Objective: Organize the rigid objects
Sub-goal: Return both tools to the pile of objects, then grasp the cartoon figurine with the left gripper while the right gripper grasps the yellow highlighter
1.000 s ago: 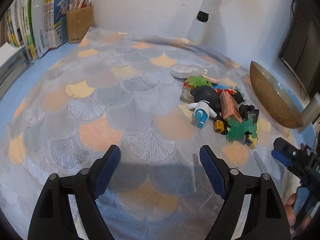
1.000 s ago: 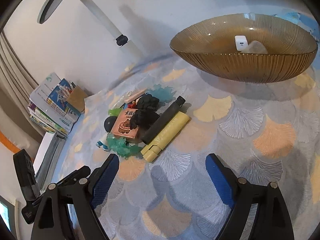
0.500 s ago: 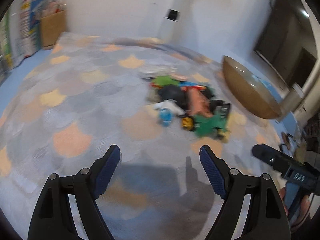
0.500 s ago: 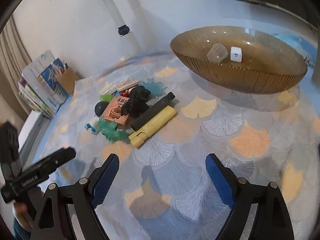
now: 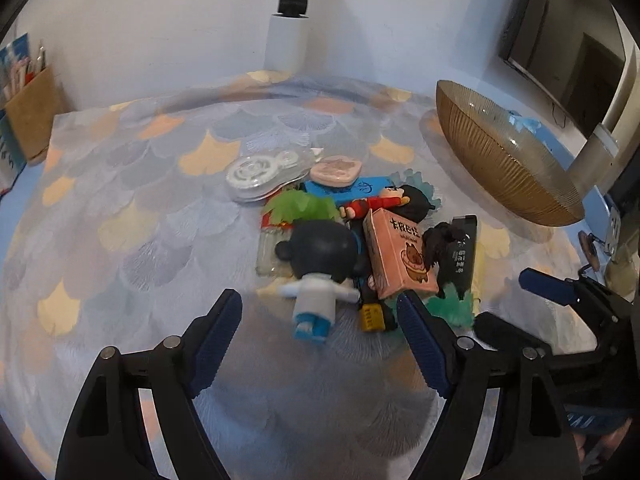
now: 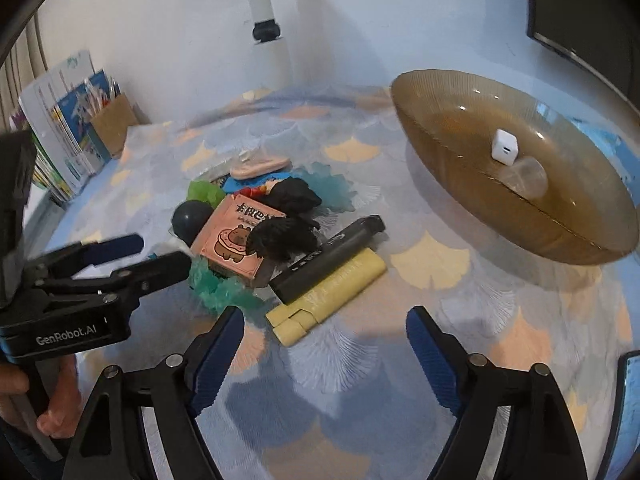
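Observation:
A heap of small things lies mid-table on the patterned cloth: a dark-headed toy figure (image 5: 316, 272), a pink box (image 5: 400, 256), a black stick device (image 6: 332, 256), a yellow case (image 6: 332, 292) and a clear tape dispenser (image 5: 260, 172). My left gripper (image 5: 320, 320) is closing, its pads either side of the figure's blue feet without touching them. My right gripper (image 6: 324, 332) is closing too, hovering over the near end of the yellow case, pads clear of it. The amber glass bowl (image 6: 540, 232) at the right holds a white cube (image 6: 505, 147) and a clear cup (image 6: 528, 178).
A white lamp post (image 5: 288, 40) rises at the back wall. A brown pen holder (image 6: 114, 128) and upright books (image 6: 60, 132) stand back left. A dark screen (image 5: 560, 48) is at the right. The left gripper (image 6: 162, 250) is close to the heap's left side.
Both grippers have swung in toward the heap, which now looks larger and nearer. The figure's feet now lie between the left fingers. The yellow case's end sits between the right fingers.

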A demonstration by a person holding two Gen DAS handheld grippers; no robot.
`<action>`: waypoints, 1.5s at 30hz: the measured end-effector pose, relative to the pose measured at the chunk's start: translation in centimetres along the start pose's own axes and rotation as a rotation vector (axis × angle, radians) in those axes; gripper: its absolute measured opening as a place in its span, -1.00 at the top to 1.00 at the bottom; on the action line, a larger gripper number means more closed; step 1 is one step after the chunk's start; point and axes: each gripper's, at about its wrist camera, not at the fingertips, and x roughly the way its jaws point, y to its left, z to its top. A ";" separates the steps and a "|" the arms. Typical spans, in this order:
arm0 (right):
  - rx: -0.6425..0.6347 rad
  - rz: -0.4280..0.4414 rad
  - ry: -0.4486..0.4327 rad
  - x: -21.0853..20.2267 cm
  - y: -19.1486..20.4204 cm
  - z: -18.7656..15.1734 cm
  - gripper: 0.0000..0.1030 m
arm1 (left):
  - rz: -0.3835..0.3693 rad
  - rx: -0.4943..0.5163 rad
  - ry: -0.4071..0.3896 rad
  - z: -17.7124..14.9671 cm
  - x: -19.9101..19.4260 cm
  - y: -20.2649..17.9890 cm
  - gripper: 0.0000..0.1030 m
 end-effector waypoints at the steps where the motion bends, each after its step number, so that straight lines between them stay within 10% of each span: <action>1: -0.009 -0.021 0.005 0.3 0.3 0.0 -0.51 | 0.011 0.008 0.001 0.1 0.2 -0.2 -0.51; 7: -0.010 -0.025 0.031 1.7 0.2 -0.4 -0.38 | -0.017 -0.004 -0.002 0.3 0.5 0.1 -0.43; 14: -0.063 0.015 0.023 1.0 1.3 -1.5 0.42 | -0.053 -0.005 -0.004 -0.1 0.3 -0.1 0.03; 21: 0.025 -0.039 0.026 -0.4 -2.2 -2.5 0.43 | -0.061 -0.007 0.015 -1.3 0.1 0.5 0.03; 35: 0.145 0.137 0.046 -1.1 -6.3 -1.8 0.14 | -0.079 -0.005 0.042 0.1 0.9 -0.3 0.03; 40: 0.073 0.101 0.031 -0.5 -4.5 -0.7 0.06 | -0.100 -0.033 0.026 0.1 1.2 0.3 0.65; 45: -0.005 -0.017 0.050 1.7 -2.5 0.1 0.25 | -0.108 -0.089 0.003 -1.3 -0.2 1.0 0.65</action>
